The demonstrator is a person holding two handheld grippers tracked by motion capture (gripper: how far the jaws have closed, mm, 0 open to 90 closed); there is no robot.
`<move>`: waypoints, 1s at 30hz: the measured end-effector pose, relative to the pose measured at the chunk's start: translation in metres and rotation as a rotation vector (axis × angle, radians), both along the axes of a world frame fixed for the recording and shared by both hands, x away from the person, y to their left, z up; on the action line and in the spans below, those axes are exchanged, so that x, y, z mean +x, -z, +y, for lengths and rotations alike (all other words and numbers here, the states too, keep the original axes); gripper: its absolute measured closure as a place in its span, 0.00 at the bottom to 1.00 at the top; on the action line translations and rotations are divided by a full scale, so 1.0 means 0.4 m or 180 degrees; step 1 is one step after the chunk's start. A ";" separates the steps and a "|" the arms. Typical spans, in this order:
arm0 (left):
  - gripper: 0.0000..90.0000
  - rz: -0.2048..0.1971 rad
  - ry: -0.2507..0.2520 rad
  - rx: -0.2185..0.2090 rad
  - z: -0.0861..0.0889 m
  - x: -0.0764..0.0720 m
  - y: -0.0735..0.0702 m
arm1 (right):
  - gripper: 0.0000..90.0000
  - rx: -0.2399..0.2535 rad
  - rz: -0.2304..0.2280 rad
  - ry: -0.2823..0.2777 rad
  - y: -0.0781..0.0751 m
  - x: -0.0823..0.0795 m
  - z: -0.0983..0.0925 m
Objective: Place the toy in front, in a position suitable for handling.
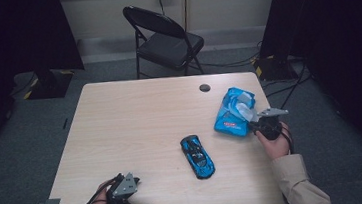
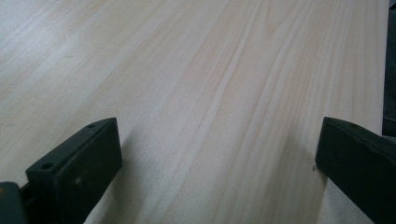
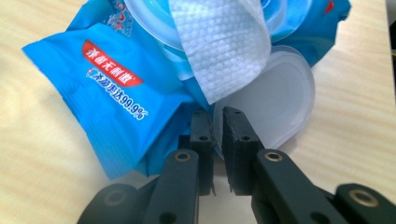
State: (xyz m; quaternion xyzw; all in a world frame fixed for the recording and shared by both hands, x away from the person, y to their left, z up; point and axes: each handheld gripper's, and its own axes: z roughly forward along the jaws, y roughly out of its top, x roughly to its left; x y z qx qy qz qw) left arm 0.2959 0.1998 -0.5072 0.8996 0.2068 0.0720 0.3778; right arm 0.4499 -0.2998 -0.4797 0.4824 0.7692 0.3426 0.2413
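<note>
At the table's right edge, the right gripper (image 3: 217,140) has its jaws nearly closed, pinching the edge of the clear flip lid (image 3: 275,105) of the blue wipes pack (image 1: 233,112). That lid is already swung open and 1 white wipe (image 3: 224,42) sticks out of the opening; it has yet to be drawn out. On the near left, the left gripper (image 1: 128,197) rests wide open, holding nothing. A blue toy car (image 1: 197,156) lies between them.
</note>
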 end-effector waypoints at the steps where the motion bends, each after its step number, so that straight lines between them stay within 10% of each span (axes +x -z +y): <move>1: 0.00 -0.0001 0.0001 -0.0001 0.000 0.000 0.000 | 0.92 0.0011 -0.0001 0.0004 0.000 0.005 -0.002; 8: 0.00 -0.0003 0.0003 0.0004 0.000 0.000 0.000 | 0.65 0.0006 -0.0109 0.0047 -0.005 -0.017 -0.010; 15: 0.00 -0.0004 0.0006 0.0006 0.000 0.000 0.000 | 0.32 0.0203 -0.0044 -0.0106 -0.031 -0.136 0.018; 30: 0.00 -0.0002 0.0005 0.0000 0.000 0.000 0.000 | 0.21 0.0464 0.0056 -0.0332 -0.036 -0.251 0.123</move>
